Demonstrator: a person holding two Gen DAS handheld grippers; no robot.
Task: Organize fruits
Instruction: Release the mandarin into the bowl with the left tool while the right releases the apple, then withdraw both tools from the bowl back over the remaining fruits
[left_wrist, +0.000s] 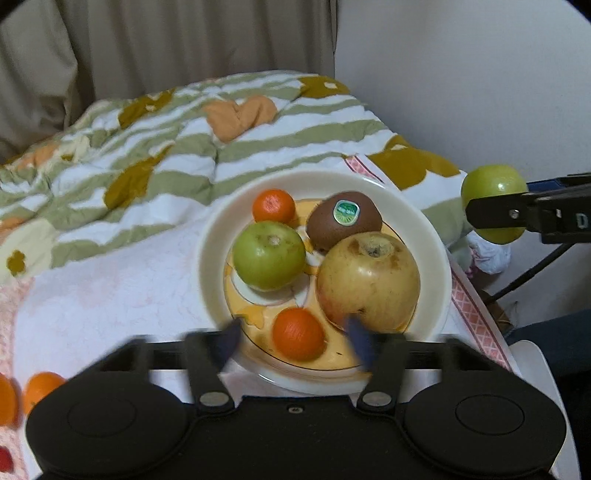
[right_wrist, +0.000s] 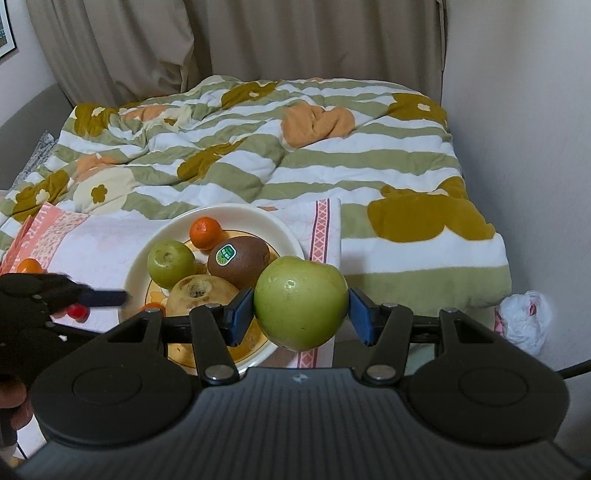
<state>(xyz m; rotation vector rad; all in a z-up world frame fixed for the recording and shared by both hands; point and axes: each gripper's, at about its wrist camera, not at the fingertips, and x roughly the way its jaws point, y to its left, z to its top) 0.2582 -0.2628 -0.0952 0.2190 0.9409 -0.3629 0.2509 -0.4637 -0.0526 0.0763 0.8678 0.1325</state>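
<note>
While the plate (left_wrist: 210, 236) already carries five fruits, the sorting looks well advanced but unfinished.

Plate, cream rim, orange centre, on a pink-white cloth (left_wrist: 110, 288) laid by the bed quilt (left_wrist: 184, 155). Contents:
- far mandarin (left_wrist: 273, 205), at the rear.
- small green fruit (left_wrist: 269, 254), left of centre, just beside the far mandarin.
- kiwi (left_wrist: 343, 225), stickered, rear right, touching the apple.
- apple (left_wrist: 369, 280), yellow, largest item, right side.
- near mandarin (left_wrist: 298, 334), front, just beside the apple.

Left to do, by judgement:
- green apple (right_wrist: 301, 302), carried in the air at the plate's near right edge, not yet set down.
- loose mandarins (left_wrist: 40, 387) on the cloth, well left of the plate; one shows whole, another is cut by the frame edge.
- small red item (right_wrist: 77, 312) on the cloth beneath the left tool; too blurred to name.

Left gripper (left_wrist: 293, 338): jaws wide and blurred, nothing between the pads except the near mandarin lying on the plate; the pads do not press it. The fruit appears just released, or simply framed by the jaws; which one cannot be told.

Right gripper (right_wrist: 301, 308): jaws part open, blue pads (right_wrist: 242, 314) clamped on both flanks of the green apple, which hangs clear of plate and cloth.

Hazard, by judgement: the plate is crowded; the open room is at the front left, by the small green fruit.
</note>
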